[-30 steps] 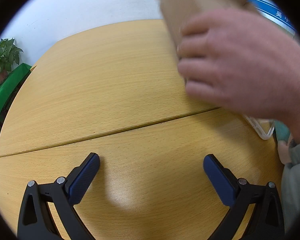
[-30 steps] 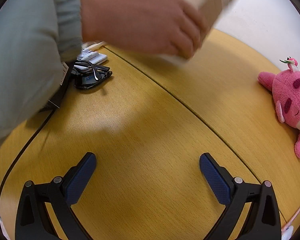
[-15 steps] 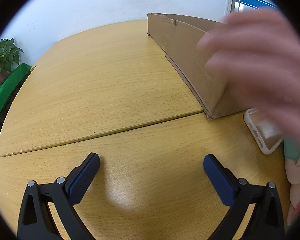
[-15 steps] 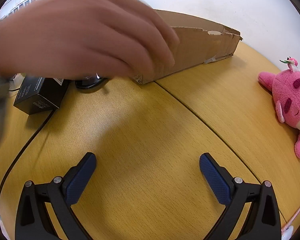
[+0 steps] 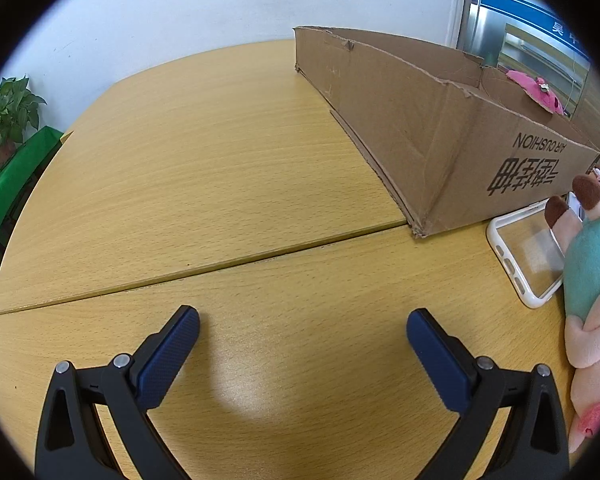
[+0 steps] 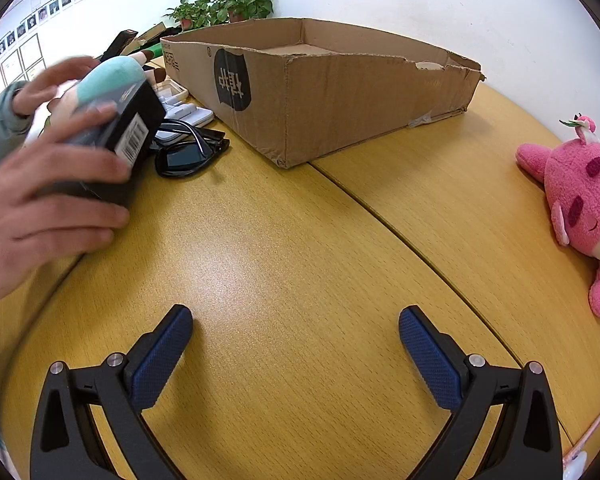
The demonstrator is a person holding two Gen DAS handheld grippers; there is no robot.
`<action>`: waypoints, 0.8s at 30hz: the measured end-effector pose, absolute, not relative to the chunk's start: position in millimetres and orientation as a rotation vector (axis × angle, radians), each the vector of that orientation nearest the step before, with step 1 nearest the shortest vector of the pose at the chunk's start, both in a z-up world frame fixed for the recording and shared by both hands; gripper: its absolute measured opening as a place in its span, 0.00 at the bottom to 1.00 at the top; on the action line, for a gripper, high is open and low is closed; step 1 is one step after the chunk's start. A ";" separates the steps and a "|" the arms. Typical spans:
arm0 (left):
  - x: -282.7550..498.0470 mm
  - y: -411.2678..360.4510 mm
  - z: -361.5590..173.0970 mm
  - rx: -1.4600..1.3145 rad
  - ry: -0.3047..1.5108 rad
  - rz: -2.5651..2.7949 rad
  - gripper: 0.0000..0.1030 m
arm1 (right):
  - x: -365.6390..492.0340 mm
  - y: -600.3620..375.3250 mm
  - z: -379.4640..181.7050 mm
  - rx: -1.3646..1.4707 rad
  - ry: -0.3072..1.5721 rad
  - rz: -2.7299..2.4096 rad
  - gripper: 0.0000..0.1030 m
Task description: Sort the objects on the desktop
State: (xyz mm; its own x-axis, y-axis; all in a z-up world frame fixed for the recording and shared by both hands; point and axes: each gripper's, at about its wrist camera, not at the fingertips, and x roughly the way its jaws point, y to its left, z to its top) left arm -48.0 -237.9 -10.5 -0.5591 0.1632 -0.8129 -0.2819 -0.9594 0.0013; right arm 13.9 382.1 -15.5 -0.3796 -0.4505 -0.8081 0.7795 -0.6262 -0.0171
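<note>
A wooden bench (image 6: 300, 248) carries a shallow cardboard box (image 6: 340, 92), open-topped. Right of it lies a pink plush toy (image 6: 580, 200). At left a bare hand (image 6: 32, 208) grips a black box (image 6: 116, 136) beside black sunglasses (image 6: 188, 152). Both the left gripper (image 5: 303, 324) and right gripper (image 6: 296, 320) have fingers spread wide, empty.

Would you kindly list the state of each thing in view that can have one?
left gripper: open, empty, over bare table.
right gripper: open, empty.
cardboard box: open-topped, resting on the table, no contents visible.
sunglasses: folded, lying beside the box.
black box: gripped by a bare hand, blurred.
phone case: lying flat, hollow side up.
pink plush: lying on the table, untouched.
</note>
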 end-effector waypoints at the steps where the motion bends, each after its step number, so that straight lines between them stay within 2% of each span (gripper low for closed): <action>1: -47.9 -238.0 -10.7 -1.317 0.191 2.564 1.00 | 14.6 382.0 -15.4 1.035 0.518 -2.055 1.00; 24: -48.6 -238.6 -9.9 -1.316 0.192 2.562 1.00 | 15.3 381.1 -14.5 1.034 0.517 -2.055 1.00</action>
